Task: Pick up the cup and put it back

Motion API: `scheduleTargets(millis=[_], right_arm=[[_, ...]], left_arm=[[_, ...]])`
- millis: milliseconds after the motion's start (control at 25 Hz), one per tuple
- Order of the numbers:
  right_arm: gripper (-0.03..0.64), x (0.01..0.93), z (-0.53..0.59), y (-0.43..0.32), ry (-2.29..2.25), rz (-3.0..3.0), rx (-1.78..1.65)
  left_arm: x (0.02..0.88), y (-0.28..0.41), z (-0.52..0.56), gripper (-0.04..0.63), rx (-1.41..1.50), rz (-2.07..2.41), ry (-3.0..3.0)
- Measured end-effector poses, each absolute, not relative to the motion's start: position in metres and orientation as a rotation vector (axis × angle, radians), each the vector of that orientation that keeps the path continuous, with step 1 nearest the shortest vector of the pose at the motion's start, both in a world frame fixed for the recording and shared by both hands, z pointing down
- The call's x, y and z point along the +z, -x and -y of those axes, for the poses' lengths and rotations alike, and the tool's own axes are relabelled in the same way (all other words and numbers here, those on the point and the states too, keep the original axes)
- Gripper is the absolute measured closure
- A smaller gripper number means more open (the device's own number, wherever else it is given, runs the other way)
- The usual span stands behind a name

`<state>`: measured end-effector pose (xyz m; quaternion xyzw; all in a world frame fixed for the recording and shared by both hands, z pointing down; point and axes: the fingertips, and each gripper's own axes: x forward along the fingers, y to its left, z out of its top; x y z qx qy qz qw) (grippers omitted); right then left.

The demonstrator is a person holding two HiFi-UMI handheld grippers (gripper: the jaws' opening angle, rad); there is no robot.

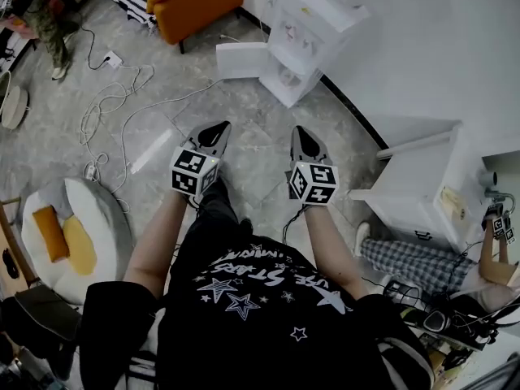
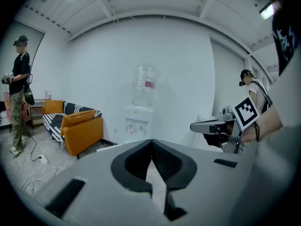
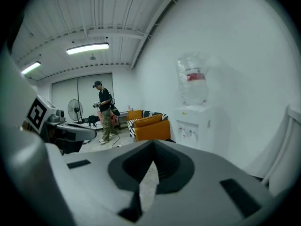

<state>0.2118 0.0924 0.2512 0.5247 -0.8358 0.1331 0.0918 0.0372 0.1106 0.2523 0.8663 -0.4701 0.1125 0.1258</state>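
Closest to me is the black star-print shirt [image 1: 260, 299], with both bare forearms reaching forward over grey floor tiles [image 1: 252, 149]. The left gripper [image 1: 216, 130] is out front on the left, jaws pressed together tip to tip. Its own view shows the pads meeting in a point with nothing between them. The right gripper [image 1: 305, 135] is beside it and level with it, a strip of floor showing between the two. Its jaws are also closed tight on nothing. A marker cube sits at the back of each, near the wrist. Both grippers are held up off the floor, aimed toward the white wall. Cup: I can't find it in any view, and neither gripper carries it.

Left of me on the floor is a round white pouffe [image 1: 77, 226] with orange cushions on it. Right of me is a low white cabinet [image 1: 431, 189], with a person in plaid trousers [image 1: 410, 262] just beside it. Further out, loose white cables [image 1: 110, 104] trail across the tiles to a power strip [image 1: 112, 58].

Ahead, a white water dispenser [image 1: 307, 32] stands against the wall, and both gripper views show a bottle on top. A flat white panel [image 1: 241, 59] lies just beside its base. An orange sofa [image 1: 199, 2] is left of the dispenser, with striped fabric next to it.

Farthest off, a standing person in camouflage trousers [image 1: 47, 19] is at the upper left. The right gripper view shows a floor fan [image 3: 74, 110] at the back of the room.
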Motion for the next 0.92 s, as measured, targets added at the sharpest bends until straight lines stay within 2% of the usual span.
scheduleTargets(millis=[360, 920], right_arm=[[0.612, 0.234, -0.164, -0.181, -1.341, 2.633, 0.268], [0.612, 0.243, -0.187, -0.163, -1.186, 2.692, 0.325]], left_arm=[[0.241, -0.024, -0.193, 0.586, 0.286, 1.487, -2.46], [0.244, -0.031, -0.238, 0.586, 0.281, 1.518, -2.378]])
